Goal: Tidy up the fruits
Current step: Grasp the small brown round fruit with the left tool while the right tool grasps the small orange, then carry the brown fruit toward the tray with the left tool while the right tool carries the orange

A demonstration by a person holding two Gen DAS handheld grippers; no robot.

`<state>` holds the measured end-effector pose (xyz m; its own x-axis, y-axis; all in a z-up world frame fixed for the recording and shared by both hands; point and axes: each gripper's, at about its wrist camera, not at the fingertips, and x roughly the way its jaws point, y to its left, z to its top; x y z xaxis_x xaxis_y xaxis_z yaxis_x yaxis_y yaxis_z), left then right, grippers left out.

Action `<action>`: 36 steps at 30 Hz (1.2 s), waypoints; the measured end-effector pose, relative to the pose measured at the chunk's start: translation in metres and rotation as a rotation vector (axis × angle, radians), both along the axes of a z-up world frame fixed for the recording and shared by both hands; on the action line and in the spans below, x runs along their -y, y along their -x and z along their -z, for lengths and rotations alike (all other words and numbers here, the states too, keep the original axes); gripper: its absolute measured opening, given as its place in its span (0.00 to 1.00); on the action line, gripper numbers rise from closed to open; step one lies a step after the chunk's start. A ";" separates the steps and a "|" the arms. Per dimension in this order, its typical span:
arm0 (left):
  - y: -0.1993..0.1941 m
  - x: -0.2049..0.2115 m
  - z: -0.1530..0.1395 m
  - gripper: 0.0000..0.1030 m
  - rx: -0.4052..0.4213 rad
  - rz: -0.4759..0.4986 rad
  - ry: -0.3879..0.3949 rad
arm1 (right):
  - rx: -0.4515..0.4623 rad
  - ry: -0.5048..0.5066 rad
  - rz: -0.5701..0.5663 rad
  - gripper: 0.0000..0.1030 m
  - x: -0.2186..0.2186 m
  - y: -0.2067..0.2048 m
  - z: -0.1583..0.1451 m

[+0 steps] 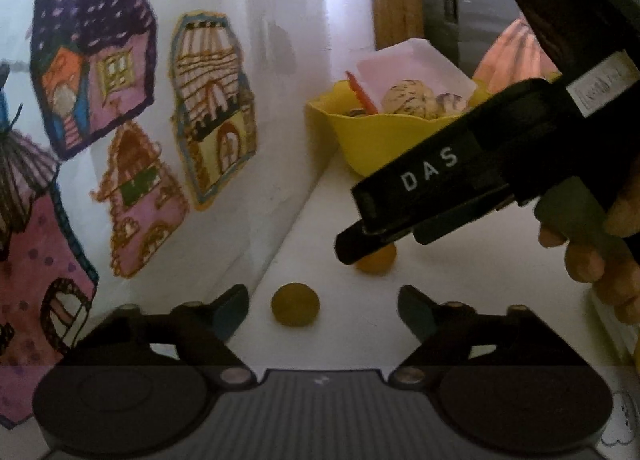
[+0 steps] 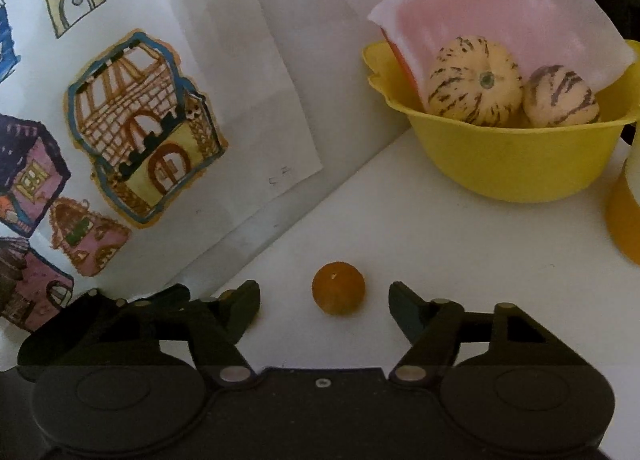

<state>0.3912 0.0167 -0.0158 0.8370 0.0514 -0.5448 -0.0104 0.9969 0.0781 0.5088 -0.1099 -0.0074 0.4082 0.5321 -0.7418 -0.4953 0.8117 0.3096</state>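
Note:
In the left wrist view a small dull-yellow round fruit (image 1: 295,304) lies on the white tabletop (image 1: 460,300), between the fingers of my open left gripper (image 1: 324,308) and untouched. Just beyond it sits a small orange fruit (image 1: 378,262), partly covered by my right gripper (image 1: 352,250), which slants down from the upper right in a person's hand (image 1: 592,260). The right wrist view shows that orange fruit (image 2: 338,288) between the spread fingers of the open right gripper (image 2: 326,308), touching neither. A yellow bowl (image 2: 516,163) behind holds two striped cream fruits (image 2: 474,79) (image 2: 560,95).
A wall covered with paper drawings of houses (image 2: 132,127) runs close along the left. A white and pink foam tray (image 2: 500,7) leans inside the bowl. A yellow-orange container (image 2: 624,215) stands at the right edge. The bowl (image 1: 372,139) sits against the wall corner.

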 end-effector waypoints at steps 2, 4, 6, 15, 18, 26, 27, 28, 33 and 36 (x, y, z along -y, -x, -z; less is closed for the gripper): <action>0.000 -0.003 0.000 0.73 -0.008 -0.024 0.013 | -0.001 -0.001 0.002 0.65 -0.002 0.000 0.002; 0.000 -0.005 0.000 0.69 -0.011 -0.035 0.022 | -0.002 0.004 0.001 0.62 -0.002 -0.001 0.003; 0.000 -0.006 0.001 0.65 -0.017 -0.050 0.021 | -0.005 0.010 0.000 0.58 -0.004 -0.001 0.005; -0.016 -0.013 0.010 0.46 -0.065 -0.118 0.052 | 0.005 0.029 0.015 0.45 -0.012 -0.005 0.016; -0.017 -0.014 0.010 0.43 -0.067 -0.115 0.061 | 0.014 0.030 0.026 0.39 -0.013 -0.007 0.021; -0.009 -0.016 0.008 0.31 -0.072 -0.108 0.069 | 0.007 0.010 0.049 0.32 -0.003 -0.006 0.024; -0.006 -0.016 0.008 0.31 -0.073 -0.107 0.076 | 0.003 0.010 0.047 0.32 -0.002 -0.004 0.024; -0.003 -0.017 0.007 0.31 -0.072 -0.104 0.082 | -0.002 0.010 0.045 0.32 -0.001 -0.002 0.022; 0.012 -0.013 0.001 0.31 -0.058 -0.085 0.081 | -0.006 0.003 0.040 0.32 0.008 0.010 0.014; 0.024 -0.012 -0.006 0.31 -0.056 -0.078 0.082 | -0.001 0.000 0.037 0.32 0.018 0.023 0.008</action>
<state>0.3675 0.0285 -0.0099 0.8004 0.0687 -0.5955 -0.0864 0.9963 -0.0012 0.4861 -0.1281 -0.0152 0.4269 0.5164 -0.7423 -0.4646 0.8295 0.3099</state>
